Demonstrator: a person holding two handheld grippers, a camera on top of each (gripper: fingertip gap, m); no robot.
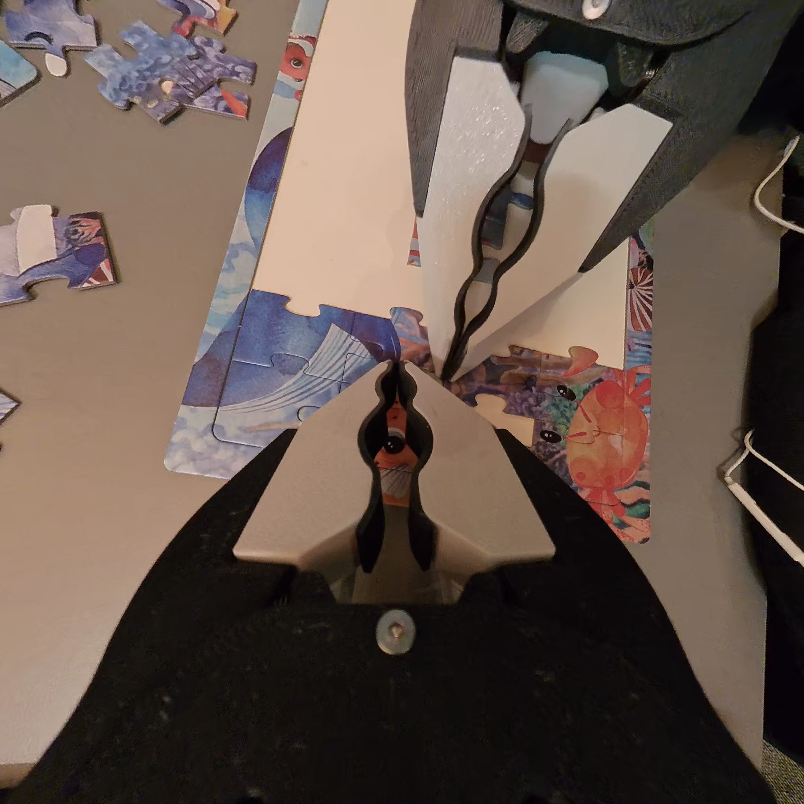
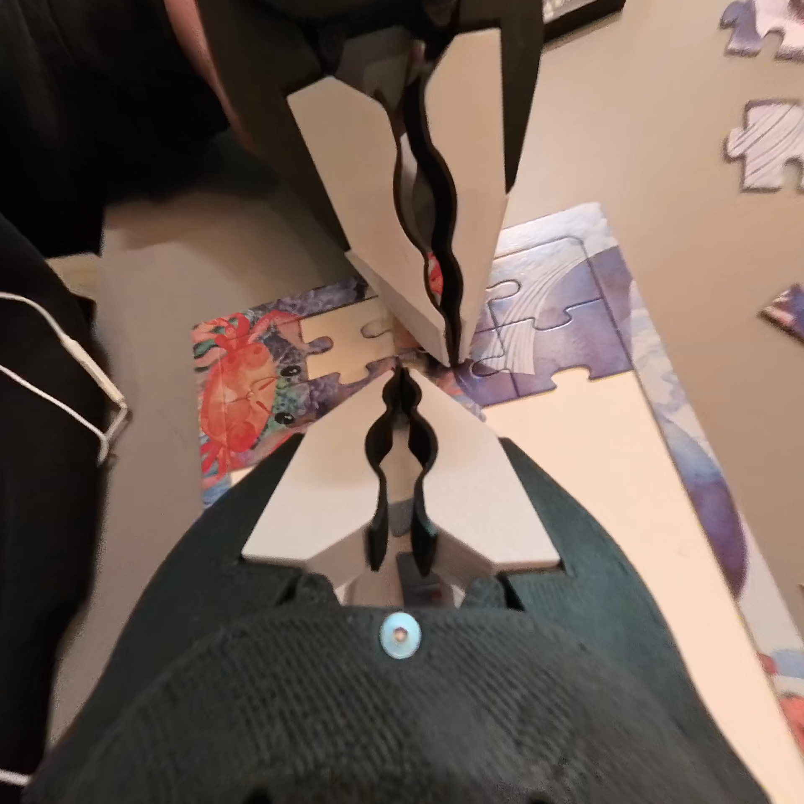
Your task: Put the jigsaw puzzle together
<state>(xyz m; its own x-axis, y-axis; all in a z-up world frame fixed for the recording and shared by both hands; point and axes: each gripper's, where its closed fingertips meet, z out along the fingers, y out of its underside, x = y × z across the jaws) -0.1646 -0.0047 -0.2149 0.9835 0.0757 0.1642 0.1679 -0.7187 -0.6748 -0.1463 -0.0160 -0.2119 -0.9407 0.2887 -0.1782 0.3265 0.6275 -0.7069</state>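
Note:
The puzzle tray (image 1: 348, 195) lies on the grey table, with its white inside mostly bare. Its near row holds joined whale pieces (image 1: 296, 348) and crab pieces (image 1: 604, 430), with an empty slot (image 1: 504, 417) between them. My left gripper (image 1: 396, 367) is shut, its tips down on the row where whale and coral meet. An orange fish piece (image 1: 393, 443) shows through the gap of its pads, lying in the tray. My right gripper (image 1: 446, 374) comes from the far side, shut, tips almost touching the left's. In the right wrist view the right gripper (image 2: 400, 374) faces the left gripper (image 2: 452, 361) over the same spot.
Several loose pieces (image 1: 174, 74) lie on the table left of the tray, one (image 1: 56, 252) partly face down. More loose pieces (image 2: 765, 148) show in the right wrist view. A white cable (image 1: 765, 491) and a person's dark clothing (image 1: 783, 391) lie at the table's right edge. The grippers are tip to tip, or close to it.

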